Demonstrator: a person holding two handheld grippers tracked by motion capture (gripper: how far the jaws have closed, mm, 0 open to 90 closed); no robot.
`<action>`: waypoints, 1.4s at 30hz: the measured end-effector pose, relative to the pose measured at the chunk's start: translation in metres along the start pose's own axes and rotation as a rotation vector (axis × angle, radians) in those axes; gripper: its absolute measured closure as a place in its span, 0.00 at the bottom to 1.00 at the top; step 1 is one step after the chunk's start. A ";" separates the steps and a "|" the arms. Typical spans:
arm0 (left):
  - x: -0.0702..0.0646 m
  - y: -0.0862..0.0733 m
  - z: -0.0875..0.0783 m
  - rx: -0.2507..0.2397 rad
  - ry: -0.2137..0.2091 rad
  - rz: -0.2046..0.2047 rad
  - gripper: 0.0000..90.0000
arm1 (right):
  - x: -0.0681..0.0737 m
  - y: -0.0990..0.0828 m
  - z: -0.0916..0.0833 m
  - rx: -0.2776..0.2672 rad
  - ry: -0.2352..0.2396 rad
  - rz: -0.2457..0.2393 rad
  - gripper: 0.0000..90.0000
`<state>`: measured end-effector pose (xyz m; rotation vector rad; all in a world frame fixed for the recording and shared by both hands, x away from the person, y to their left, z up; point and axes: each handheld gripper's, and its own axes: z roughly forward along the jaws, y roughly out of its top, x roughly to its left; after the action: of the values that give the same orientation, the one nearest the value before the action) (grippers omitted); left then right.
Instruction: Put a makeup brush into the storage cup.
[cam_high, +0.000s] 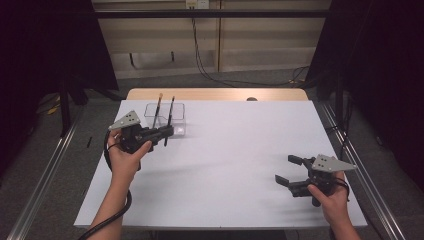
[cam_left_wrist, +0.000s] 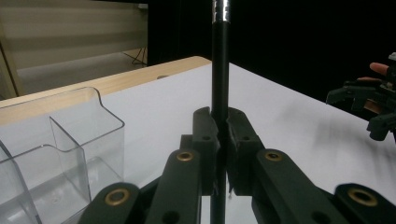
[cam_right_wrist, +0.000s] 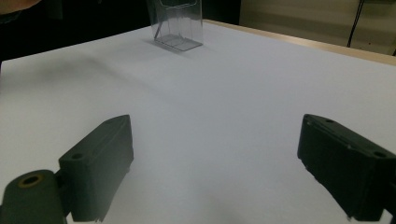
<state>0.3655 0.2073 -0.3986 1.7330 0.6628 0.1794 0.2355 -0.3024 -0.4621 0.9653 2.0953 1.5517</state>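
While the left gripper was clenched on it, an upright black brush was pinched between the fingertips; the right gripper was held released.

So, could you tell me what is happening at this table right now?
A person works with a tool in each hand. The left tool is shut on a slim black brush, held upright beside the clear organizer, which already holds another brush. The right tool sits open and empty over the white table.
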 end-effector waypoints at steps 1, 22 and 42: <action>0.001 0.000 0.000 -0.004 0.001 -0.003 0.93 | 0.000 0.000 0.000 -0.001 0.000 0.001 0.11; 0.020 0.013 0.004 -0.050 0.081 -0.040 0.93 | 0.002 0.000 0.001 0.001 0.013 -0.001 0.11; 0.039 0.021 0.014 -0.068 0.166 -0.049 0.93 | 0.001 -0.002 0.001 0.011 0.022 -0.003 0.11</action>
<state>0.4108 0.2133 -0.3914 1.6461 0.8111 0.3107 0.2348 -0.3009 -0.4646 0.9525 2.1213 1.5585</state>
